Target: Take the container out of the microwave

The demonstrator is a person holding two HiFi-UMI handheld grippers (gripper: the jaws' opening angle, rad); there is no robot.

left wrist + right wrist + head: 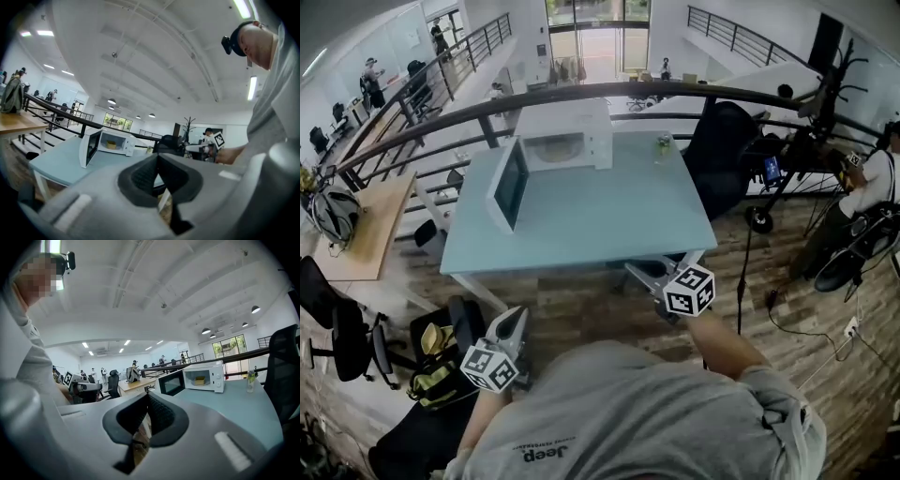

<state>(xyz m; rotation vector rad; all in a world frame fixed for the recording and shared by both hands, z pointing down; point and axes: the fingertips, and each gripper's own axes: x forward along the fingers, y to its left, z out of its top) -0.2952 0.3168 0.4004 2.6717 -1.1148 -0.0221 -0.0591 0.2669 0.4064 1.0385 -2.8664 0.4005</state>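
Note:
A white microwave [567, 136] stands at the far edge of the pale blue table [609, 225], its door [508, 185] swung open to the left. Inside the cavity sits a small yellow container [111, 145], also seen as the container [200, 380] in the right gripper view. Both grippers hang short of the table's near edge, well away from the microwave. My left gripper [514, 323] has its jaws together with nothing between them, as the left gripper [157, 157] shows. My right gripper [639, 272] is likewise shut and holds nothing, with the right gripper [147, 395] pointing toward the microwave.
A small bottle [664, 145] stands on the table right of the microwave. A black office chair [722, 155] sits at the table's right side. A wooden desk [366, 225], chairs and bags [436, 370] lie at the left. A railing [441, 127] runs behind. A person [867, 192] is at the far right.

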